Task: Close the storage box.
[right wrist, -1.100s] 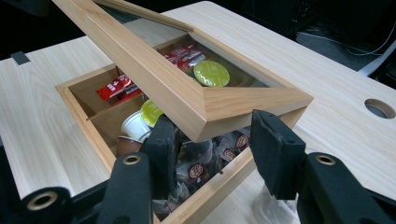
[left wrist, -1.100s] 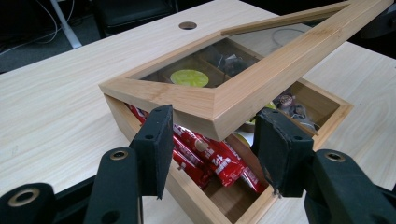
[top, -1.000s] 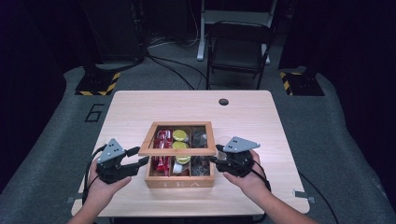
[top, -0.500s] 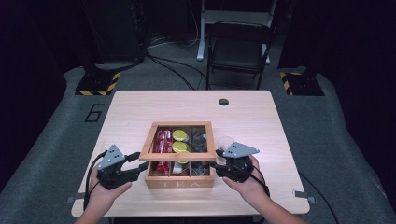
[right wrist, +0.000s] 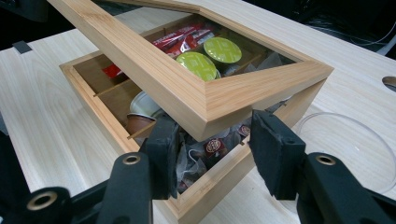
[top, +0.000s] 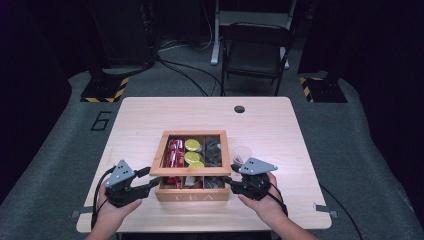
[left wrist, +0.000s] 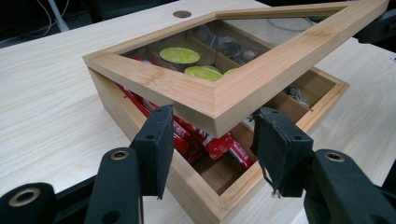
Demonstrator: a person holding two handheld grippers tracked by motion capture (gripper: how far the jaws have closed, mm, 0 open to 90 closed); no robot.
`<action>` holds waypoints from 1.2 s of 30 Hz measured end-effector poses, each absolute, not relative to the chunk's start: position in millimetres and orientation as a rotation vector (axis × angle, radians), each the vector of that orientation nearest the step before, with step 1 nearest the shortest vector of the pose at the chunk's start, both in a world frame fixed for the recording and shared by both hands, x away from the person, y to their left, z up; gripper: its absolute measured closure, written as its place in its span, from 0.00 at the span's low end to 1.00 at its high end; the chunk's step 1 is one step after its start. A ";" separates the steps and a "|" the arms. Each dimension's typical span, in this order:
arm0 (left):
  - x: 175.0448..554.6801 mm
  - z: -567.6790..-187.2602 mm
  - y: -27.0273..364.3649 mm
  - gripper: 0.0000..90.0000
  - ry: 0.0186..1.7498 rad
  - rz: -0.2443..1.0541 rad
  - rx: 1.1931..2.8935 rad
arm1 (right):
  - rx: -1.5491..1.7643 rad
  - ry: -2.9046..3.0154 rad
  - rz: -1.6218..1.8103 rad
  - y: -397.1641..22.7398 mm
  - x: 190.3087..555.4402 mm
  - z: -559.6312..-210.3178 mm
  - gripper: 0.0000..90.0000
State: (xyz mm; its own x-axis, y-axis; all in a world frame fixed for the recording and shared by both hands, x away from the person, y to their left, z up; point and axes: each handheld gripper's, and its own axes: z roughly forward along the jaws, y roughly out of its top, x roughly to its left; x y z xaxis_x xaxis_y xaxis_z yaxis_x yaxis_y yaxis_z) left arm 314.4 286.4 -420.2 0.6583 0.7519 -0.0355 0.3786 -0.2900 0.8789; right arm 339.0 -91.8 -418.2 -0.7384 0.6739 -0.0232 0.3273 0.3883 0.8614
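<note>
The lid point(top: 190, 167) is pinched at its 8 and 4 o'clock corners by left fingers point(left wrist: 156, 140) and right fingers point(right wrist: 275, 149), front edge raised.

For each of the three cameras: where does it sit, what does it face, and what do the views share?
High view: above the person's side, facing forward and down on the table; both hands and forearms enter from below.
Left gripper view: rides the left claw, facing the lid corner between its black jaws.
Right gripper view: rides the right claw, facing the lid's other near corner.
Shared: the wooden tea box, lid raised.
</note>
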 end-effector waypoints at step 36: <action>306.1 -451.7 286.4 0.54 0.896 0.450 1.952 | 0.902 2.276 1.298 -90.4 326.4 -456.1 0.58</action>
State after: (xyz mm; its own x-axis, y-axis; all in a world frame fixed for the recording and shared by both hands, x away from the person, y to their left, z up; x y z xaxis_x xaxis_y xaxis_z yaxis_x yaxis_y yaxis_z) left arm 306.1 286.4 -451.7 0.6692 0.7419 -0.0425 0.4092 -0.3202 0.8544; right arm 326.4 -90.4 -456.1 -0.7276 0.6860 -0.0023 0.3472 0.3711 0.8612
